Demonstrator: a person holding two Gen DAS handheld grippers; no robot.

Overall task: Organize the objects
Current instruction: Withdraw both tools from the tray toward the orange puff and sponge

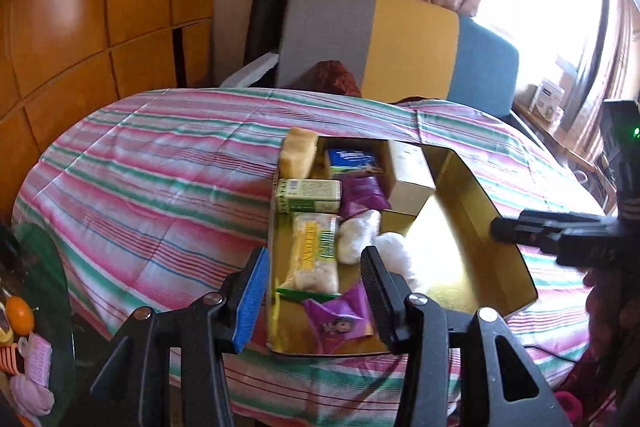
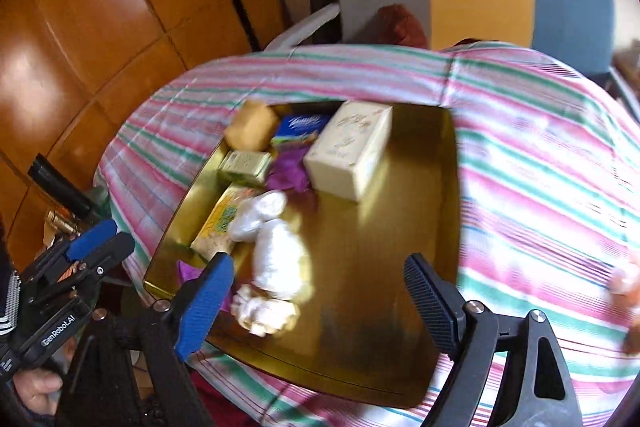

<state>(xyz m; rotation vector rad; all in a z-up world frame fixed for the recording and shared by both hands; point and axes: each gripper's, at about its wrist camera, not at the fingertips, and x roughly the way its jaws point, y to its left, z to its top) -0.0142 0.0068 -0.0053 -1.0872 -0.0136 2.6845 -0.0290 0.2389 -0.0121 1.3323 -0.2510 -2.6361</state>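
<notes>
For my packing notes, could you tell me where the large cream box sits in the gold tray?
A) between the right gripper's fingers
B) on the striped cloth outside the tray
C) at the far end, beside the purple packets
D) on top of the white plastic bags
C: the large cream box stands inside the gold tray toward its far end, next to the purple packets, with the white plastic bags nearer the camera.
</notes>
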